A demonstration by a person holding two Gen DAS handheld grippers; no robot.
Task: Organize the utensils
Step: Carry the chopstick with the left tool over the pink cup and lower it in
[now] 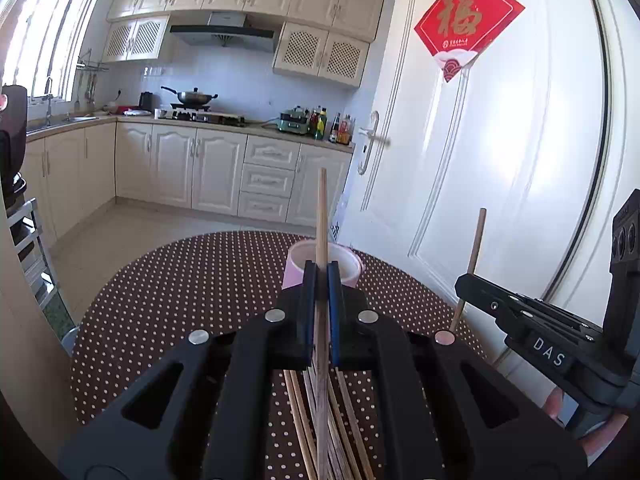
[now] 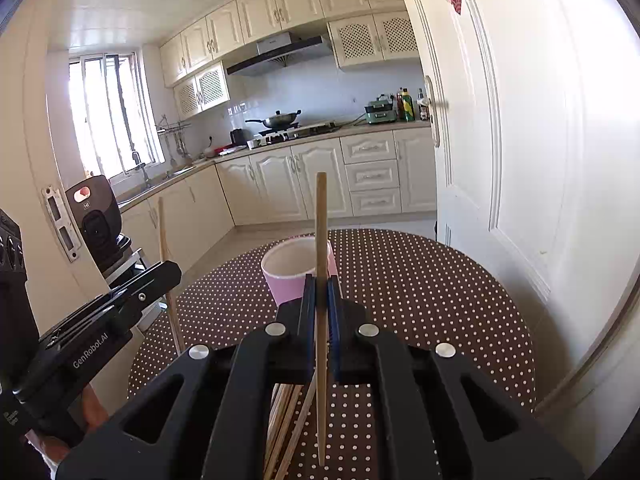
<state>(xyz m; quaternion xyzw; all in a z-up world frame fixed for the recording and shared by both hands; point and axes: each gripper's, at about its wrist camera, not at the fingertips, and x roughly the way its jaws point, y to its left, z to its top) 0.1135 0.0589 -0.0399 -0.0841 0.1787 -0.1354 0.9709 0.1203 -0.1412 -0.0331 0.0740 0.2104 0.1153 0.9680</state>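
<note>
Left gripper pinches one wooden chopstick, held upright above the table; right gripper likewise pinches a second chopstick, also upright. Loose chopsticks lie in a pile on the table beneath both grippers. Pink cup, white inside, stands just beyond the fingertips. Round table wears a brown cloth with white dots. White panelled door close at right, red paper diamond hung on it. Beyond: cream kitchen cabinets, a wok on the stove, bright window at left.
</note>
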